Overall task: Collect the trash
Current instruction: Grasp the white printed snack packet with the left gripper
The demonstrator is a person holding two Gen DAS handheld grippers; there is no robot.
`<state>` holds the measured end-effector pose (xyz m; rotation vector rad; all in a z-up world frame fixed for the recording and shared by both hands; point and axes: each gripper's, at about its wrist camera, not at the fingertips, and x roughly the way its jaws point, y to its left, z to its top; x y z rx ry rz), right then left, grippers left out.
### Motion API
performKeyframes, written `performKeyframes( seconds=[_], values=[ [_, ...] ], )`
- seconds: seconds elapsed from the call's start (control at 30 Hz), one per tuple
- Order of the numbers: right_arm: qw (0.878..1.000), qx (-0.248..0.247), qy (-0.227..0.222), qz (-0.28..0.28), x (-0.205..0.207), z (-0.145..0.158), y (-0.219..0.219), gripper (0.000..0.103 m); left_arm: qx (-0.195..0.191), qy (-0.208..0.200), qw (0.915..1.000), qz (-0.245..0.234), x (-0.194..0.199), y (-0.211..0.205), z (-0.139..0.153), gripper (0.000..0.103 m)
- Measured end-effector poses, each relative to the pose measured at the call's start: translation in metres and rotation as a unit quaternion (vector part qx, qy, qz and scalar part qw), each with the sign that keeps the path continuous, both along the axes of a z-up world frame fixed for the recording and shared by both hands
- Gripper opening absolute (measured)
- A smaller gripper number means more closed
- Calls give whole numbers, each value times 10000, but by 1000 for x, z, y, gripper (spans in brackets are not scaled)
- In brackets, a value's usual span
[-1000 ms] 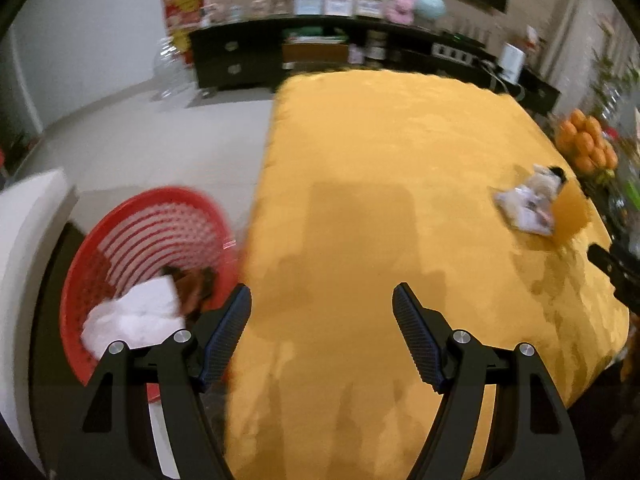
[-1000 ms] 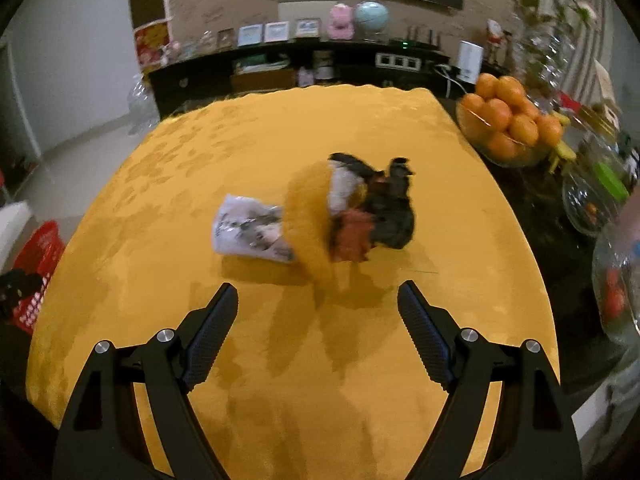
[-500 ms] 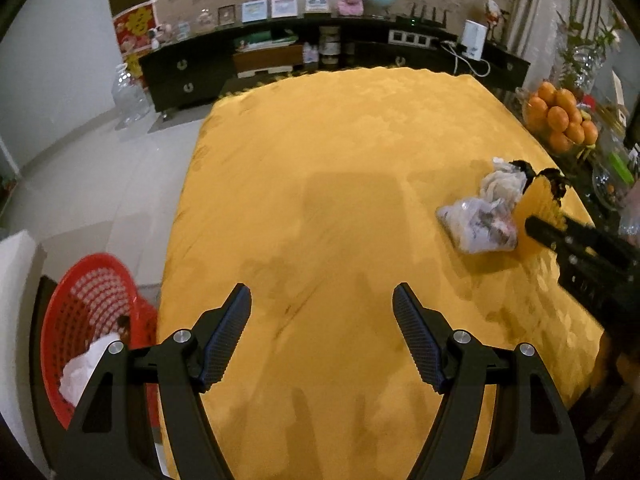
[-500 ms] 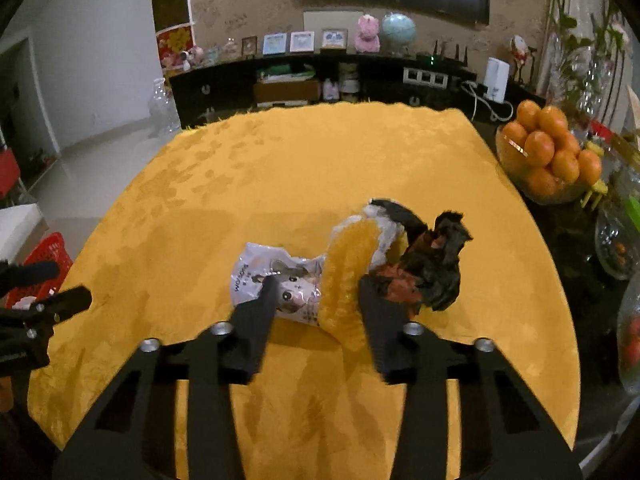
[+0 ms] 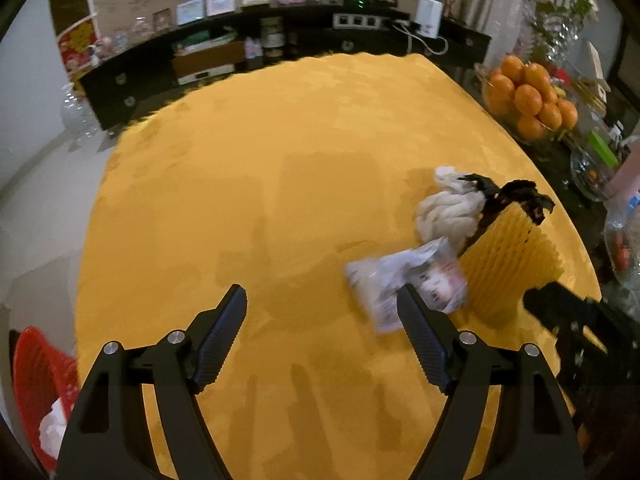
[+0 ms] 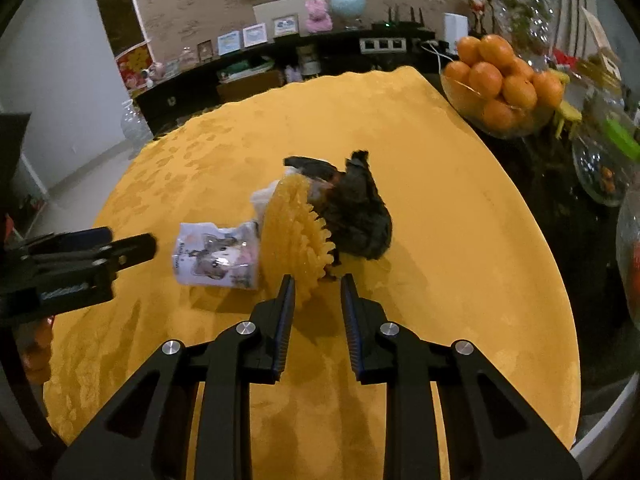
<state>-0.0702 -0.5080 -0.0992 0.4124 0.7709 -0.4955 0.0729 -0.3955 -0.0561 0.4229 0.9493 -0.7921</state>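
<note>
I have the pile half dealt with: the red basket on the floor off the table's left edge already holds some white crumpled waste, but a cluster of trash is left on the yellow tablecloth, toward its right side. My right gripper has just been closing, and its jaws now stand nearly together at the lower edge of the yellow foam fruit net. I think the left pad has the net's frilled edge pinched, though from this angle I cannot be sure the pads truly press on it. The net stands up on edge like a fan, its long axis running from my fingers up and away across the table. Behind it, touching, sits a dark crumpled wrapper and a white tissue wad. Just left of the net lies a printed plastic packet, flat, its long axis across the table, one short end against the net. My left gripper has just been opening wider and holds nothing; its right finger lies over the packet's near corner in the left wrist view. Net, wrapper, tissue and packet are not yet binned.
</note>
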Motion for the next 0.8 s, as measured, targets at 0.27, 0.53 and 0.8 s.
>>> performKeyframes(
  seconds=[0.27,0.53,0.8],
  values=[
    [9998,200,2,10,2,-7,-4,24,49,533,9985,-138,8,-31,-27,75],
    [9998,184,71,71,9,-10,-5,30,-164,734,9968,-272,2,-25,-31,33],
    [9994,113,-68,315,11,-6,6,30,-187,653,9976,-94,-6,13,-31,30]
  ],
)
